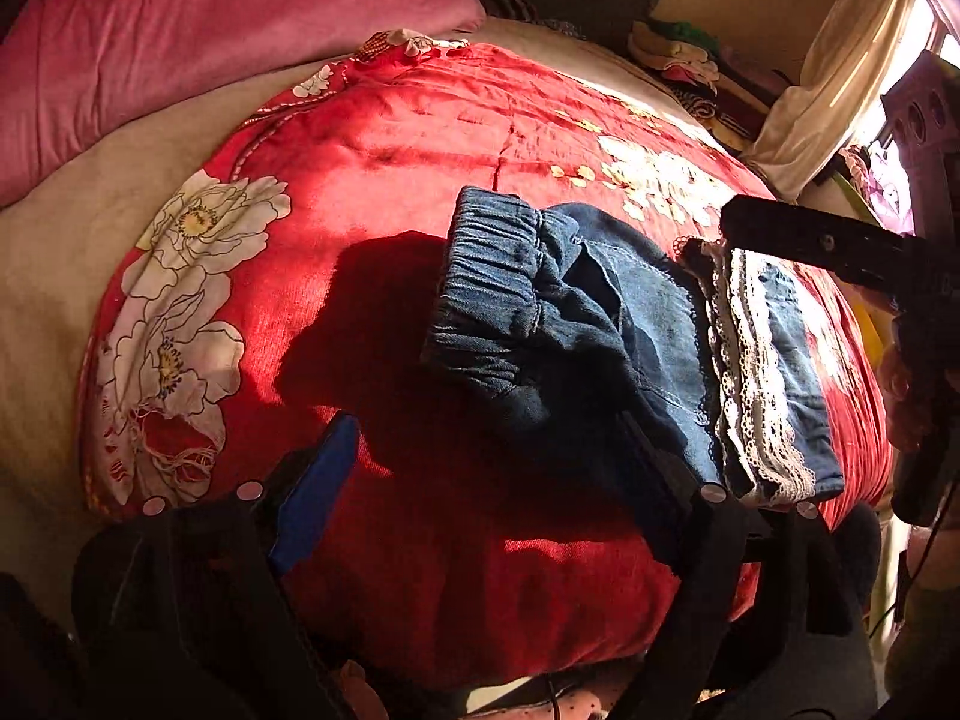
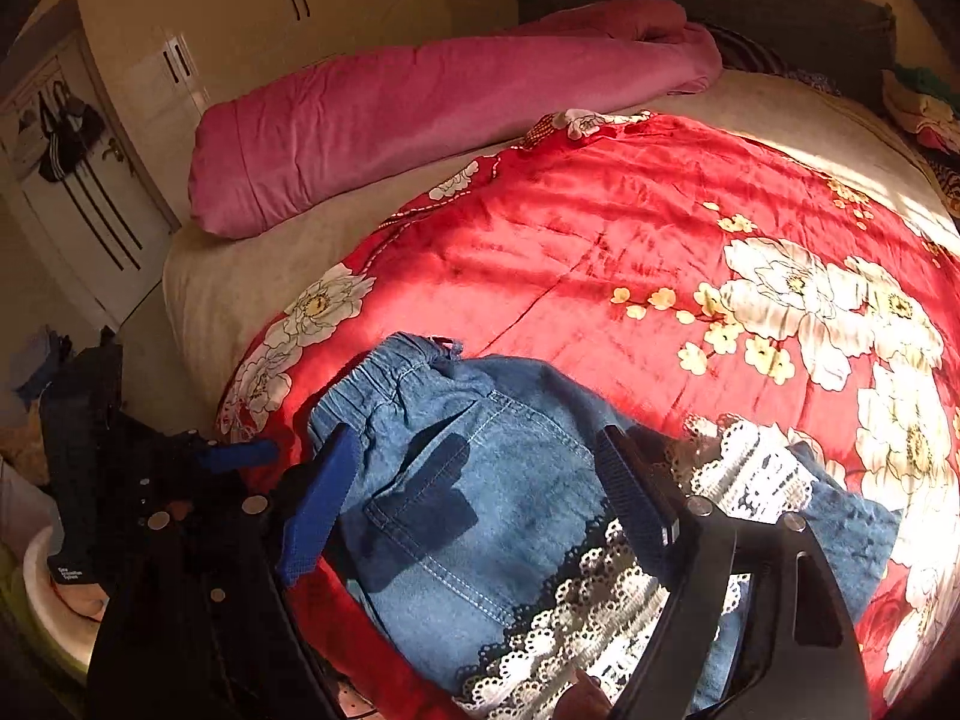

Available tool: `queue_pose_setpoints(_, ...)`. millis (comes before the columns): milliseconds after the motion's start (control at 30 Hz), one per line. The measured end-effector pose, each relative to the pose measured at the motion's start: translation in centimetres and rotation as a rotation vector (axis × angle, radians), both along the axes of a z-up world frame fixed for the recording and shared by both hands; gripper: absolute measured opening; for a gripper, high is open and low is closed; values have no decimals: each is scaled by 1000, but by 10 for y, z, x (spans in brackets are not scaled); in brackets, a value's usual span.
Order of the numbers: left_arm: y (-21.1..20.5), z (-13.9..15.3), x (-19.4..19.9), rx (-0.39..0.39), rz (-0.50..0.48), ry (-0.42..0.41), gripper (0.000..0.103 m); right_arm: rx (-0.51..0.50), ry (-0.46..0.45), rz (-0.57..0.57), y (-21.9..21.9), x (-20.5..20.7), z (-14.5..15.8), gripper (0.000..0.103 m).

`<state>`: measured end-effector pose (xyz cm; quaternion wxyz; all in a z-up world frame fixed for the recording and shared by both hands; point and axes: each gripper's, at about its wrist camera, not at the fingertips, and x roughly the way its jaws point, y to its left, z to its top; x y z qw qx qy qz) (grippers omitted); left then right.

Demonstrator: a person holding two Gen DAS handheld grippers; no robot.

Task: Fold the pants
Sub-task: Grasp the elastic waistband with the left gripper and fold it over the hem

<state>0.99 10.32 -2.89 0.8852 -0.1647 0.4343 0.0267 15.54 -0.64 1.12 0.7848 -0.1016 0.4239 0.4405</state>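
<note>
The blue denim pants lie folded on the red floral quilt, elastic waistband and white lace hems showing. Left claw and right claw both stand spread, holding nothing.

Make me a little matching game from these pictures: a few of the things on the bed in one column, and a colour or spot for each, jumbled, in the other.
Things:
1. jeans
2. bedspread
3. rolled quilt
4. lace trim

Descriptions:
A. plain pink, lying along the far side of the bed
B. white, running along the hems of the legs
C. blue denim, folded up in front of the claws
D. red with big white flowers, spread under the clothing

Pairs: 1-C, 2-D, 3-A, 4-B
</note>
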Motion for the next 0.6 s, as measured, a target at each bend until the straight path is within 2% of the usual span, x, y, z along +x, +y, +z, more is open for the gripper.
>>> queue_pose_setpoints(267,2,-14,10,-36,-8,21,79,-62,123,141,68,32,-29,84)
queue_pose_setpoints(500,4,-21,19,-45,-14,28,81,-160,184,200,111,49,-63,85)
queue_pose_setpoints(567,5,-24,20,-54,-13,28,82,-180,214,192,116,53,-75,76)
queue_pose_setpoints(600,7,-25,21,-57,-10,27,82,-179,246,194,118,55,-82,58)
